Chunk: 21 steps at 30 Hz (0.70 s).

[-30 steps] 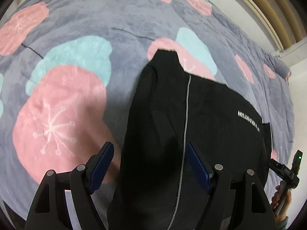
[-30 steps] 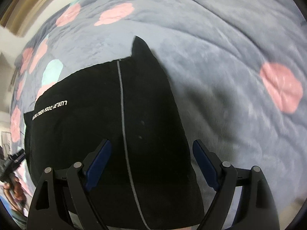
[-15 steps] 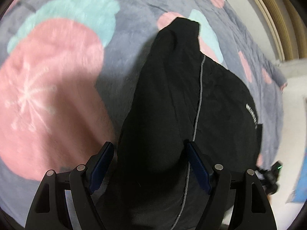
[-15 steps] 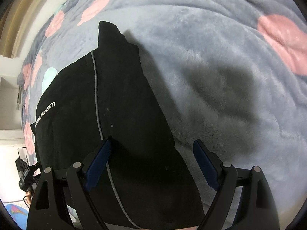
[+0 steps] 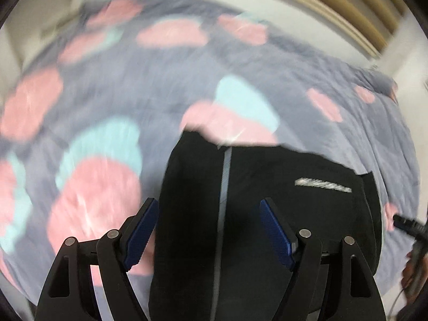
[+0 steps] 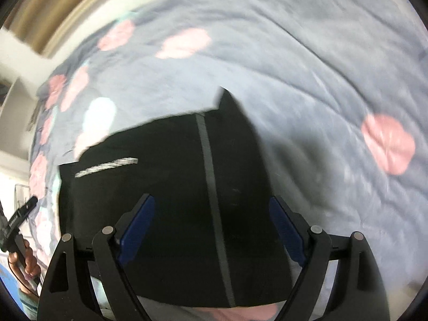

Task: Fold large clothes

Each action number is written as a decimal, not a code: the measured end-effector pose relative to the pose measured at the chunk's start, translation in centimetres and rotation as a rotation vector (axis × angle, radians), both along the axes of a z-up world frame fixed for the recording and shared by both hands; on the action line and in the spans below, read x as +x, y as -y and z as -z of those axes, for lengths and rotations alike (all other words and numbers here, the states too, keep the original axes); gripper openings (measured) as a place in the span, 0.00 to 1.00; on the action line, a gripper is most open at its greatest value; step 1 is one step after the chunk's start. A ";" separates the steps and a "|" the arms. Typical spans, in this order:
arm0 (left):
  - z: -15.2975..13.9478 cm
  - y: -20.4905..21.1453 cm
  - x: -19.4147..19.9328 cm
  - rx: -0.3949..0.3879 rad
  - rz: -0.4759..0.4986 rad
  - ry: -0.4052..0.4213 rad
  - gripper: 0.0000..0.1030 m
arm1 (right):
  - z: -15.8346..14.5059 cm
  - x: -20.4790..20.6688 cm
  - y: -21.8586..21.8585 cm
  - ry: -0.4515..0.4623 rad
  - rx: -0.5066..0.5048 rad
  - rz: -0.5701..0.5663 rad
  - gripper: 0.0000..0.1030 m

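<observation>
Compared with half a second ago, you are drawing both wrist cameras back and up: the black garment [image 5: 267, 214] is filling less of each view, more of the bed's grey blanket [image 5: 187, 75] with its pink and teal blotches is showing, and both views are smearing with motion. The wall and wooden frame [image 5: 347, 18] are now appearing along the top of the left wrist view.

You are holding the left gripper [image 5: 208, 227] above the garment's left part, jaws spread wide with nothing between the blue pads [image 5: 140, 230]. The grey stripe [image 5: 224, 187] is running up between them. You are holding the right gripper [image 6: 211, 227] likewise, jaws wide and empty, over the garment's right part [image 6: 174, 200].

The garment is lying flat on the blanket, a white printed line [image 6: 107, 166] across it, one pointed corner [image 6: 227, 101] sticking out at the far edge. Whether either gripper is touching the cloth is hard to tell through the blur. Your other gripper's tip [image 6: 25, 208] is showing at the left edge of the right wrist view.
</observation>
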<state>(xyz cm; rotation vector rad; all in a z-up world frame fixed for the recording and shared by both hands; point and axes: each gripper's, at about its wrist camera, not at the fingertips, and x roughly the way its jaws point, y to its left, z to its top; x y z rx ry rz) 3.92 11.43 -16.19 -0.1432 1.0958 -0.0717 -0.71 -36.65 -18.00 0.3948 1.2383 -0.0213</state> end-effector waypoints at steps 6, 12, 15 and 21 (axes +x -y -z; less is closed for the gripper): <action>-7.9 5.1 -0.9 0.077 0.122 0.202 0.77 | -6.8 0.0 -5.0 0.073 -0.050 -0.073 0.86; -13.5 8.2 -3.5 0.068 0.212 0.326 0.77 | -11.8 -1.3 -10.5 0.148 -0.128 -0.106 0.86; -14.4 8.8 -4.8 0.074 0.275 0.362 0.77 | -12.8 -2.4 -12.6 0.139 -0.136 -0.117 0.86; -13.7 8.8 -5.9 0.017 0.446 0.320 0.77 | -12.7 -5.8 -15.8 0.120 -0.183 0.019 0.86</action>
